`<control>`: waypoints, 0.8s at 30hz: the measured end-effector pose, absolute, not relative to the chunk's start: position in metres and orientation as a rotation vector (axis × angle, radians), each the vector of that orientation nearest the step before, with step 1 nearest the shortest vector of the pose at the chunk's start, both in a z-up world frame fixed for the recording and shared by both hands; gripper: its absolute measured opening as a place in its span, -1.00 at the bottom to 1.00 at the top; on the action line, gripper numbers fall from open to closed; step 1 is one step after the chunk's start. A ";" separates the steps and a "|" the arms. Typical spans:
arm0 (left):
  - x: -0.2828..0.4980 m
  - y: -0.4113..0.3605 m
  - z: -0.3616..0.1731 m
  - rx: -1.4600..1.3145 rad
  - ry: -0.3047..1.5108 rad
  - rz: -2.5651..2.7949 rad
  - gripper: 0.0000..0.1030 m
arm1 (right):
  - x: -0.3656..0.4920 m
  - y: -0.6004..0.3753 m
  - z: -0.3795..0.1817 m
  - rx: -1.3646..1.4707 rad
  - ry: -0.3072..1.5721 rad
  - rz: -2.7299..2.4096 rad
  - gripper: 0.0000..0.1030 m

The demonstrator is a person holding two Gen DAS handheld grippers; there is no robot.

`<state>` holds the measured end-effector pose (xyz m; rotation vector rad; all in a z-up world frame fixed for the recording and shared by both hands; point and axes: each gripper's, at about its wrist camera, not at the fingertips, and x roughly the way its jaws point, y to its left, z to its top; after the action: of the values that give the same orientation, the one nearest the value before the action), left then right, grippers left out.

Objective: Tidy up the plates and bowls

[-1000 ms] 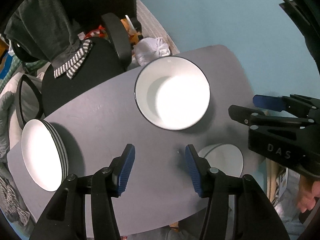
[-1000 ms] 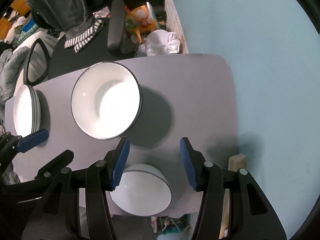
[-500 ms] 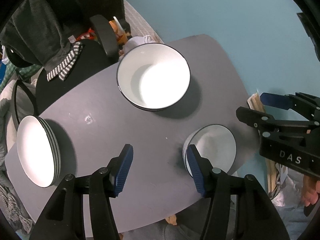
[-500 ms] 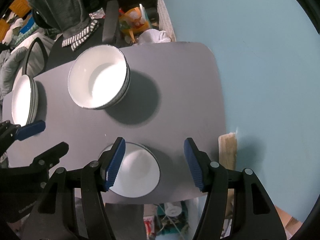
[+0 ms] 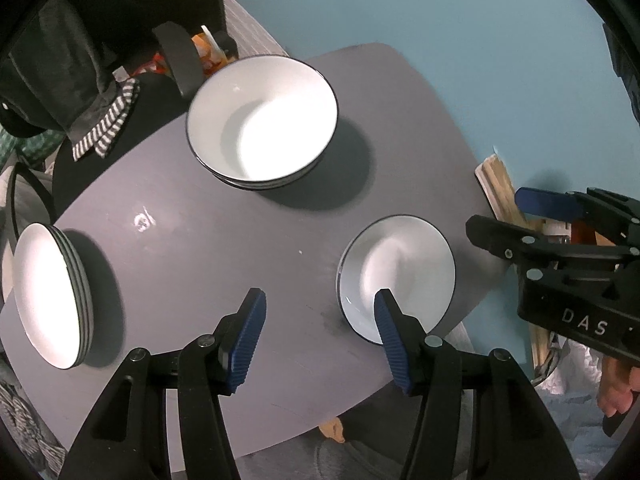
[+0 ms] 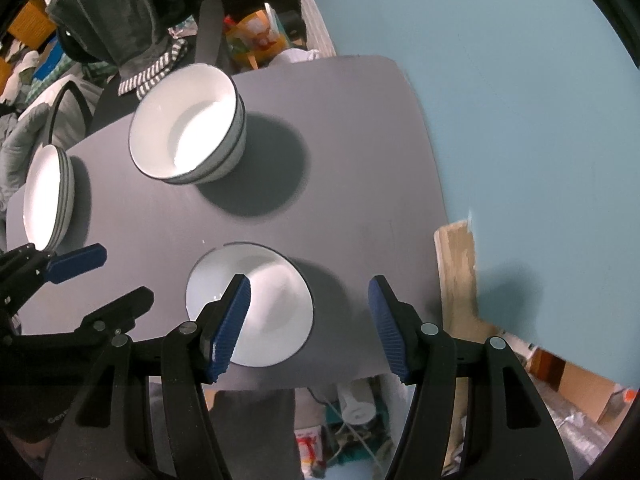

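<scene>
Grey table [image 5: 192,264], matte, showing one whitish smudge. Stacked bowls [image 5: 262,120] and single small bowl [image 5: 400,268] gleaming white, each with a thin dark rim line. Plate stack [image 5: 40,292] white, edges banding grey. Both grippers' frames black, pads [image 6: 230,324] ribbed blue. Wall [image 6: 500,80] reading flat pale teal. Striped black-and-white cloth [image 5: 104,132] lying on black chair.

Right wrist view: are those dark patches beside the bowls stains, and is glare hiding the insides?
Right wrist view: shadows, cast right of the stacked bowls and the single bowl on the grey table. Left wrist view: the same; glare whitens the bowl stack's inside; fisheye bends the table edge.
</scene>
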<state>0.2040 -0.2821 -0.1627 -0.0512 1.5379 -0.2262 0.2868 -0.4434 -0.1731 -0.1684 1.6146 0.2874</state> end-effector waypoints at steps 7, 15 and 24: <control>0.204 -0.285 -0.181 -0.066 1.570 -0.234 0.12 | 0.278 -0.456 -0.199 -0.100 1.656 0.277 0.18; 0.204 -0.289 -0.202 -0.079 1.606 -0.241 0.12 | 0.272 -0.470 -0.229 -0.012 1.677 0.259 0.18; 0.205 -0.292 -0.228 -0.099 1.634 -0.230 0.12 | 0.264 -0.468 -0.257 -0.009 1.687 0.284 0.18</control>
<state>0.2048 -0.2925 -0.2275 -0.0995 1.6345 -0.2296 0.2637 -0.4685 -0.2569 -0.0087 1.6874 0.2838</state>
